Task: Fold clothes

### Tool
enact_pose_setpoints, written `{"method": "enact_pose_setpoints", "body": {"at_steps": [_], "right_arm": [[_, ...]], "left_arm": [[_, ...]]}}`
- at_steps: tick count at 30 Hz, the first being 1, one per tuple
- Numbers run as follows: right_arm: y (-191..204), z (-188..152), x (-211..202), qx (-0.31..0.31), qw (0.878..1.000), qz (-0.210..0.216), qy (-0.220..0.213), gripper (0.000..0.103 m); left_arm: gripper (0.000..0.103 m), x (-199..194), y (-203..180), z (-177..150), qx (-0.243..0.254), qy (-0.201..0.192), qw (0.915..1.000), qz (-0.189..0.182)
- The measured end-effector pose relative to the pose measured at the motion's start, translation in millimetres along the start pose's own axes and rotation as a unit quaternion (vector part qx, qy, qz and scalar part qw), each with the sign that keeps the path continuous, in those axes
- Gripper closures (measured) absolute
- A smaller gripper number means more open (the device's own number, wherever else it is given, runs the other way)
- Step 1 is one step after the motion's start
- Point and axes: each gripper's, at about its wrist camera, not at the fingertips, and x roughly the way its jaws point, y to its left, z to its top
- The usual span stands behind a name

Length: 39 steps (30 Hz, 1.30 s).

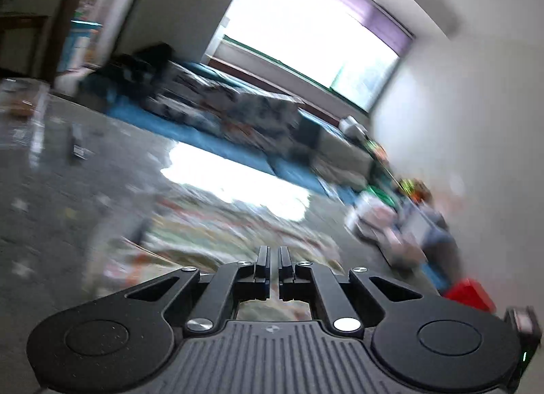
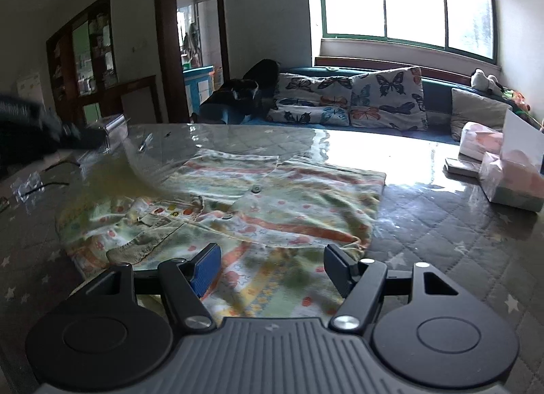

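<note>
A small patterned garment (image 2: 238,203), pale green with orange stripes and buttons, lies spread on the glossy quilted table (image 2: 442,224). My right gripper (image 2: 272,264) is open, its jaws wide apart, just above the garment's near edge. My left gripper (image 1: 274,259) is shut with nothing visibly between its jaws; its view is tilted and blurred, with the garment (image 1: 238,224) smeared ahead of it. The left gripper also shows as a dark blur at the left edge of the right wrist view (image 2: 40,122), over the table's far left.
Pink tissue packs (image 2: 510,176) and a flat box sit at the table's right. A clear plastic item (image 2: 115,129) and a cable lie at the far left. A sofa with butterfly cushions (image 2: 357,98) runs behind the table under the window.
</note>
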Motion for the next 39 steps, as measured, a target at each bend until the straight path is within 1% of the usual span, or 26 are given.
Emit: {"method": "enact_pose_setpoints", "body": {"at_steps": [2,4,5,6,7,9,10,13,14,16,18,20,22,23,24,25,26,28,33,35,39], "right_arm": [[-2,1,-3,0.002,1.0,-0.001,-0.003,0.034],[-2,3,-3,0.003,1.0,0.004,-0.004,0.035],[-1,5,-2,0.003,1.0,0.01,-0.003,0.035],[0,7,0,0.004,1.0,0.015,-0.002,0.035],[2,8,1,0.004,1.0,0.02,0.0,0.037],[7,11,9,0.006,0.999,0.04,0.009,0.039],[12,12,14,0.008,0.998,0.053,0.016,0.041],[27,16,32,0.003,0.996,0.078,0.035,0.044],[32,17,38,0.001,0.996,0.083,0.041,0.045],[42,18,50,0.002,0.994,0.096,0.056,0.052],[49,18,61,0.003,0.992,0.102,0.068,0.054],[57,18,70,0.005,0.991,0.106,0.079,0.055],[64,18,80,0.006,0.99,0.11,0.09,0.059],[67,18,84,0.007,0.989,0.111,0.095,0.06],[68,17,86,0.008,0.989,0.112,0.098,0.063],[70,17,89,0.009,0.989,0.109,0.102,0.066],[72,16,92,0.01,0.989,0.106,0.106,0.066],[73,15,95,0.016,0.989,0.101,0.11,0.072],[74,14,95,0.023,0.99,0.087,0.109,0.074],[73,13,94,0.027,0.99,0.088,0.109,0.074],[73,13,90,0.033,0.99,0.091,0.103,0.093]], "left_arm": [[0.098,15,-9,-11,0.009,0.036,0.9993,-0.004],[0.095,22,-9,-19,0.013,0.062,0.9979,-0.007],[0.094,23,-8,-22,0.014,0.071,0.9973,-0.002],[0.09,22,-4,-24,0.019,0.073,0.9971,0.006],[0.085,19,1,-25,0.025,0.071,0.9971,0.017],[0.056,10,16,-23,0.033,0.058,0.9966,0.048],[0.053,5,23,-21,0.036,0.05,0.996,0.064],[0.048,-7,44,-19,0.042,0.031,0.993,0.106],[0.044,-11,50,-18,0.041,0.026,0.9919,0.117],[0.041,-17,61,-17,0.037,0.02,0.9899,0.136],[0.035,-22,72,-19,0.03,0.017,0.9881,0.15],[0.032,-24,80,-22,0.024,0.016,0.9871,0.158],[0.032,-26,87,-24,0.017,0.015,0.9867,0.161],[0.03,-27,91,-25,0.013,0.015,0.9866,0.162],[0.028,-28,94,-26,0.009,0.016,0.9864,0.163],[0.028,-29,97,-27,0.006,0.016,0.9863,0.164],[0.028,-29,99,-28,0.003,0.016,0.9863,0.164],[0.028,-30,103,-28,-0.001,0.015,0.9861,0.165],[0.023,-34,107,-28,-0.003,0.009,0.9856,0.169],[0.02,-34,106,-29,-0.001,0.009,0.9856,0.169],[0.016,-32,101,-32,0.009,0.015,0.9855,0.169]]}}
